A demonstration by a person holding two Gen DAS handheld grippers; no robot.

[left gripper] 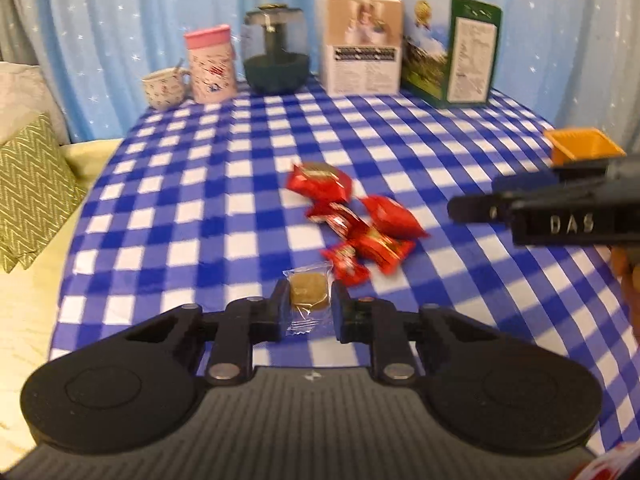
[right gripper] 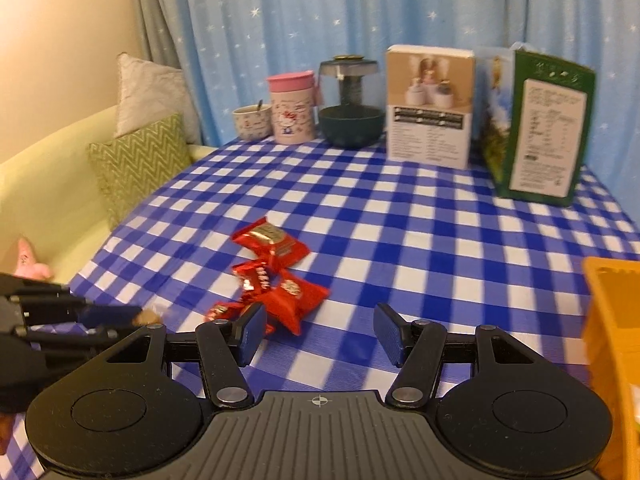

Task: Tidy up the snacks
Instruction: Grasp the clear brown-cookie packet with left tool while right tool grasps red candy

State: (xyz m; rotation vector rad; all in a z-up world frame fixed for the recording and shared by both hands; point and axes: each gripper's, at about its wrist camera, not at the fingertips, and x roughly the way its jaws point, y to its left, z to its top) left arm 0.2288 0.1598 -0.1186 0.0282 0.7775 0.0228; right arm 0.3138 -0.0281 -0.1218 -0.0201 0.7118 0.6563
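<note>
Snacks lie in the middle of a surface (left gripper: 224, 152) covered in blue-and-white check cloth, and one of them is already in a grip. The left gripper (left gripper: 309, 300) is clamped on a clear-wrapped brown cookie (left gripper: 307, 294); its two dark pads press on the packet from either side, and the crimped lower end of the wrapper hangs between the fingers. In the right wrist view the same gripper shows at the left edge, with a bit of the brown cookie at its tip.

The right gripper (right gripper: 320, 330) stands about half open with nothing between its blue pads, hovering over bare cloth. Its left fingertip sits just beside the near end of a pile of red-wrapped snacks (right gripper: 276, 280); whether it touches them cannot be told. In the left wrist view this pile lies just beyond the held cookie, near the centre of the surface.

An orange basket (right gripper: 612, 320) stands at the right edge of the surface, close to the right gripper.

Along the far edge, before a blue star-print curtain (right gripper: 360, 12), stand a small cup (right gripper: 252, 120) with a spoon, a pink-lidded tumbler (right gripper: 293, 108), a dark glass teapot (right gripper: 350, 106), a white carton (right gripper: 430, 106) and a green box (right gripper: 540, 126). To the left sits a pale sofa with a green zigzag cushion (right gripper: 136, 160).
</note>
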